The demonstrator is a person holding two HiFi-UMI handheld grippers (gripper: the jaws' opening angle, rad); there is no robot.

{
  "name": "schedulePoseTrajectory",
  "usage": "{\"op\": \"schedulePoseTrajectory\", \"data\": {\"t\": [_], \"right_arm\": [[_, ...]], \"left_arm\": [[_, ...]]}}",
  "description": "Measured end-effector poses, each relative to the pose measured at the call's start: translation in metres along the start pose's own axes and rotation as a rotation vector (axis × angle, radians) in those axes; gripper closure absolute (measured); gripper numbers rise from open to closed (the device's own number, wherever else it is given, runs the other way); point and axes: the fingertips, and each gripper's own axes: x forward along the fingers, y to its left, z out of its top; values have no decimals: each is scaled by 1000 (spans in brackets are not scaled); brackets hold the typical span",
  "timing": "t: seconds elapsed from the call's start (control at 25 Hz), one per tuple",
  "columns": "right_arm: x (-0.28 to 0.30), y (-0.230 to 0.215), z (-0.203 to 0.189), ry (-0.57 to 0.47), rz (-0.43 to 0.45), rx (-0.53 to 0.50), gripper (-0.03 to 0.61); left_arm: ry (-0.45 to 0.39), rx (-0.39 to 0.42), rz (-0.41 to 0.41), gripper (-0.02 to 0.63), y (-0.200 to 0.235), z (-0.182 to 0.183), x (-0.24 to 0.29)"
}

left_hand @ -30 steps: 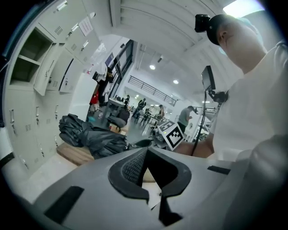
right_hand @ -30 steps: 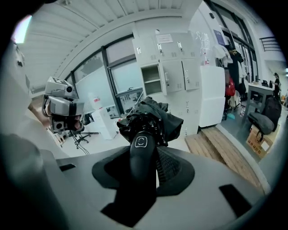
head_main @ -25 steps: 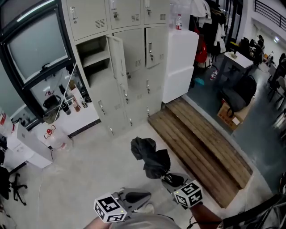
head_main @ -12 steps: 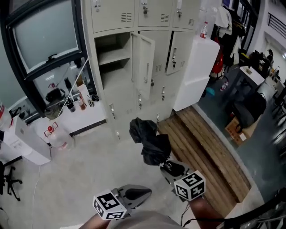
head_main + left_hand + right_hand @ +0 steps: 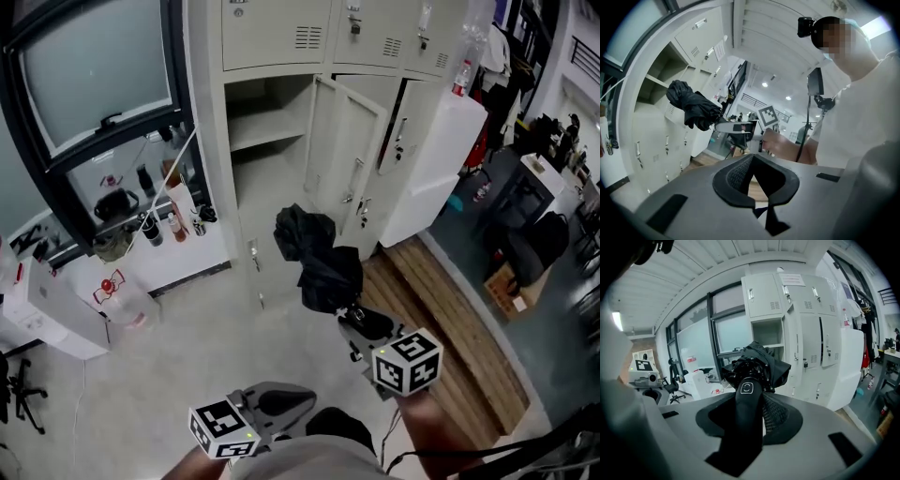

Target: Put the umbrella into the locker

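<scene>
A folded black umbrella sticks out ahead of my right gripper, which is shut on its black handle. In the right gripper view its bunched canopy hangs in front of the open locker compartment. That compartment has a shelf inside, and its door is swung out to the right. The umbrella is still short of the opening. My left gripper stays low and close to my body, with its jaws together and nothing in them. From its own view the umbrella shows off to the left.
A bank of beige lockers fills the wall. To the right are a white cabinet and a wooden platform. A low white shelf with bottles and a water jug stand to the left under a window.
Both grippers and the umbrella have moved toward the lockers. The open compartment now looms larger and nearer the centre, and the umbrella's tip rides higher against it.
</scene>
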Motion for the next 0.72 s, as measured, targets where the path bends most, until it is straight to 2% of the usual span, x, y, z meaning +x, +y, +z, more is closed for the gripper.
{"op": "schedulePoseTrajectory", "data": {"t": [0.36, 0.56, 0.72], "right_arm": [[93, -52, 95, -53, 46, -35, 426], [139, -75, 151, -114, 99, -71, 426], [179, -85, 184, -125, 117, -90, 426]], "left_arm": [[-47, -25, 62, 604, 81, 49, 29], [-61, -1, 104, 604, 125, 80, 50], [-73, -10, 93, 604, 150, 94, 60]]}}
